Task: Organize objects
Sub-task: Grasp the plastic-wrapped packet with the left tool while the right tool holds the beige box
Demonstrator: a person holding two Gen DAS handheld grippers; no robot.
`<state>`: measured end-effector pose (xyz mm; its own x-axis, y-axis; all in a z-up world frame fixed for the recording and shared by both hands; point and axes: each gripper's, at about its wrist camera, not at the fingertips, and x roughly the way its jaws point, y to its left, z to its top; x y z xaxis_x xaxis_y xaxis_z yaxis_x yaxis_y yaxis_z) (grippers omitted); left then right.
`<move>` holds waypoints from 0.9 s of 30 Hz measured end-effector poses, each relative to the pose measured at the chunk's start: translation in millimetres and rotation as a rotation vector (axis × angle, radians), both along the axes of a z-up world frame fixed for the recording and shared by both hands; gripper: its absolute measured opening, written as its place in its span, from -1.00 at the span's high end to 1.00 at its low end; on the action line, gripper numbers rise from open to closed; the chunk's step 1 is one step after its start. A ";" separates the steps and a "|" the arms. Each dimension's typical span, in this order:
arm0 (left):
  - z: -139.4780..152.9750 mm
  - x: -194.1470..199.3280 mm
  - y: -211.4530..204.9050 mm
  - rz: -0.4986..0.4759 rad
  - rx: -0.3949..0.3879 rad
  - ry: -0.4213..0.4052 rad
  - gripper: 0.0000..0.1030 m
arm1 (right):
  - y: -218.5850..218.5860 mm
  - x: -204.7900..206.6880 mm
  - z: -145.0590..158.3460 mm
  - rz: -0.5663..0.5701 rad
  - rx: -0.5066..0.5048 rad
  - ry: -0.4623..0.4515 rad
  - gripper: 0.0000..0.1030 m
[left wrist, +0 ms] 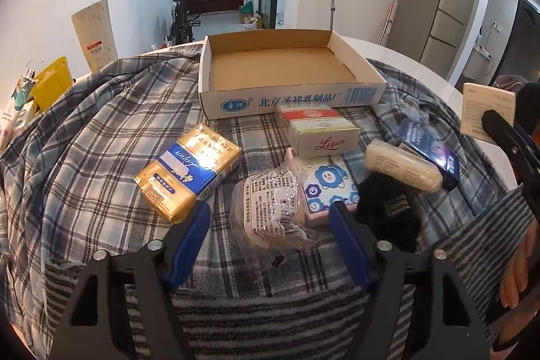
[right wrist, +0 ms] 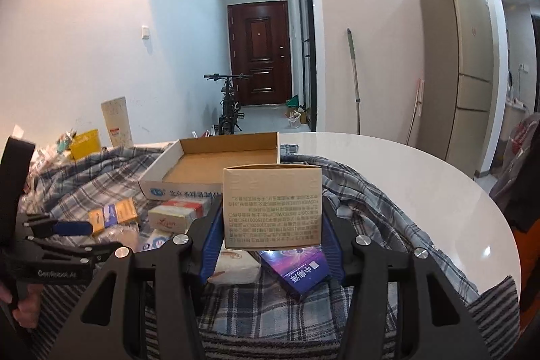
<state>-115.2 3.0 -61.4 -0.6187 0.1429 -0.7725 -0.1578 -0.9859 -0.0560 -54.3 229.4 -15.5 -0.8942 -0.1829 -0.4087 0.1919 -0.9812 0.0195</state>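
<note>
An empty shallow cardboard tray (left wrist: pixel 351 70) stands at the back of the plaid cloth; it also shows in the right wrist view (right wrist: pixel 162 169). My left gripper (left wrist: pixel 268 237) is open and low over a clear plastic packet (left wrist: pixel 270 208). Around it lie a gold and blue pack (left wrist: pixel 189 172), a Ligun tin (left wrist: pixel 320 132), a flower-print pink case (left wrist: pixel 329 188), a cream roll (left wrist: pixel 401 169), a black cloth item (left wrist: pixel 388 215) and a dark blue box (left wrist: pixel 428 147). My right gripper (right wrist: pixel 271 242) is shut on a beige carton (right wrist: pixel 272 206), held above the cloth over a purple box (right wrist: pixel 300 270).
A yellow box (left wrist: pixel 52 83) and small packets sit at the table's left edge. The round white table (right wrist: pixel 422 191) shows bare at the right. A bicycle (right wrist: pixel 229 105), a mop and a fridge stand beyond. A striped towel (left wrist: pixel 270 323) lies at the near edge.
</note>
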 end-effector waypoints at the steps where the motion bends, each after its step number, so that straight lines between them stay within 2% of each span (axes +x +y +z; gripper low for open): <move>1: -1.5 -2.1 0.7 -0.002 -0.001 -0.005 -0.20 | -1.7 0.1 -0.4 0.010 0.008 0.000 0.01; 2: -2.8 -3.9 1.4 -0.006 0.002 -0.012 0.04 | -3.9 -0.2 -0.9 0.017 0.016 0.000 0.01; 6: 0.8 -1.6 2.0 -0.011 0.006 0.009 0.29 | -4.6 -1.8 -4.8 0.027 0.030 -0.015 0.01; 15: 36.6 33.7 4.2 -0.028 -0.019 0.186 0.32 | -3.3 4.1 -0.5 0.019 0.027 0.016 0.01; 20: 46.1 55.2 -5.1 0.008 0.061 0.196 0.32 | -4.2 15.6 5.2 0.015 0.032 0.045 0.01; 27: 57.3 74.7 -9.8 0.042 0.041 0.253 0.32 | -2.4 26.9 12.7 0.050 0.000 0.035 0.01</move>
